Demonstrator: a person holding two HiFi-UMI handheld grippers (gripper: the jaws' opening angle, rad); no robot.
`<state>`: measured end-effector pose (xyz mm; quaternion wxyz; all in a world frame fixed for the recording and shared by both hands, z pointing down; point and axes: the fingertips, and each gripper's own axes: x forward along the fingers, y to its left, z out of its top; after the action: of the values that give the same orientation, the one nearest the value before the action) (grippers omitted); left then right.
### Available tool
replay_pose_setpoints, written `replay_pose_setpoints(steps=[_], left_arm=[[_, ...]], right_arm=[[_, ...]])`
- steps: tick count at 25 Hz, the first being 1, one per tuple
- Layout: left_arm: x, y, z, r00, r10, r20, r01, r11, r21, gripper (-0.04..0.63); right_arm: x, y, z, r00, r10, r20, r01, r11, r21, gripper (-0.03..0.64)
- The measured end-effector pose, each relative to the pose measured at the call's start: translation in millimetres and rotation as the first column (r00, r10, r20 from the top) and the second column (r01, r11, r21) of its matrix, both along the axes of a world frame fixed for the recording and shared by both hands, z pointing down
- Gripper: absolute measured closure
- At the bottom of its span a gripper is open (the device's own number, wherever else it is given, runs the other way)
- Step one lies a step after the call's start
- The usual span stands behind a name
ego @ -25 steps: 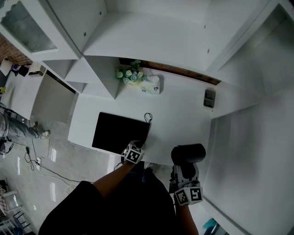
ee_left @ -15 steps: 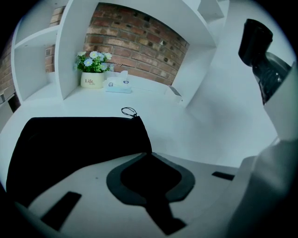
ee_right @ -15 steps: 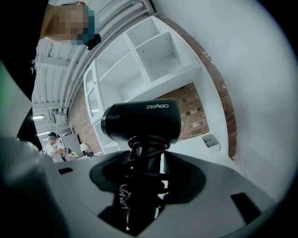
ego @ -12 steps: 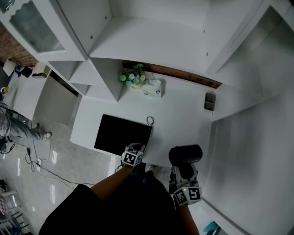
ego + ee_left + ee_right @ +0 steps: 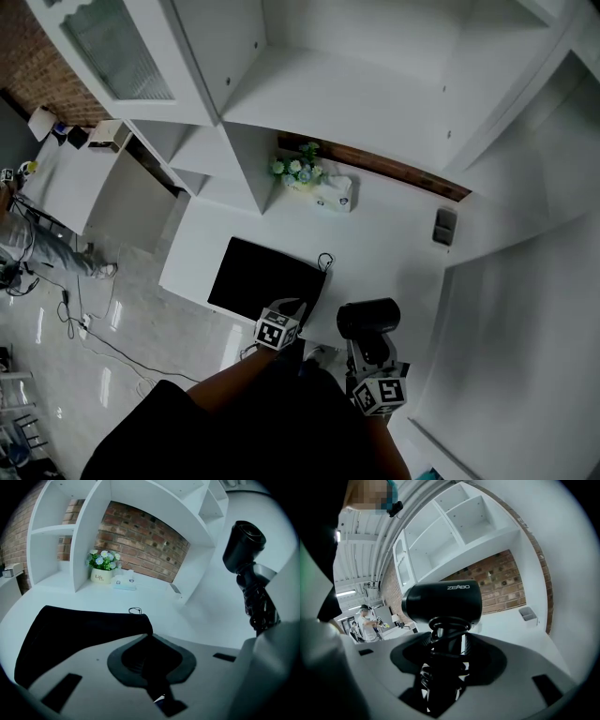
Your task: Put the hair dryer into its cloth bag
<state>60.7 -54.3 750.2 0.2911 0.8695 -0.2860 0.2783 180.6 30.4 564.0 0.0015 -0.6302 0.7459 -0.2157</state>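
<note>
The black cloth bag (image 5: 265, 276) lies flat on the white counter (image 5: 394, 239), its drawstring loop (image 5: 325, 260) at the far right corner. My left gripper (image 5: 296, 309) is at the bag's near right corner, and in the left gripper view its jaws (image 5: 149, 637) are closed where the bag (image 5: 79, 630) edge meets their tips. My right gripper (image 5: 370, 352) is shut on the handle and coiled cord of the black hair dryer (image 5: 367, 319), held upright just right of the bag. The dryer (image 5: 443, 602) barrel fills the right gripper view, above my right gripper (image 5: 445, 641), and the dryer (image 5: 243, 538) also shows at the right of the left gripper view.
A small flower pot (image 5: 298, 171) and a tissue box (image 5: 334, 192) stand at the back of the counter under white shelves (image 5: 328, 84). A small grey box (image 5: 444, 226) sits at the back right. The counter's left edge drops to a tiled floor (image 5: 84, 328) with cables.
The hair dryer in my right gripper has come closer to the bag's right edge. My left gripper has lifted a little at the bag's near corner. The head camera has shifted.
</note>
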Motion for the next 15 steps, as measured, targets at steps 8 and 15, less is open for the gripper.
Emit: replay_pose_setpoints(steps=[8, 15], left_arm=[[-8, -9, -9, 0.999, -0.035, -0.02, 0.035, 0.999, 0.002, 0.558], [-9, -16, -16, 0.997, -0.064, -0.047, 0.065, 0.998, 0.006, 0.558]], right_arm=[[-15, -17, 49, 0.994, -0.094, -0.051, 0.089, 0.992, -0.09, 0.377], [-26, -29, 88, 0.985, -0.161, -0.059, 0.147, 0.969, -0.196, 0.377]])
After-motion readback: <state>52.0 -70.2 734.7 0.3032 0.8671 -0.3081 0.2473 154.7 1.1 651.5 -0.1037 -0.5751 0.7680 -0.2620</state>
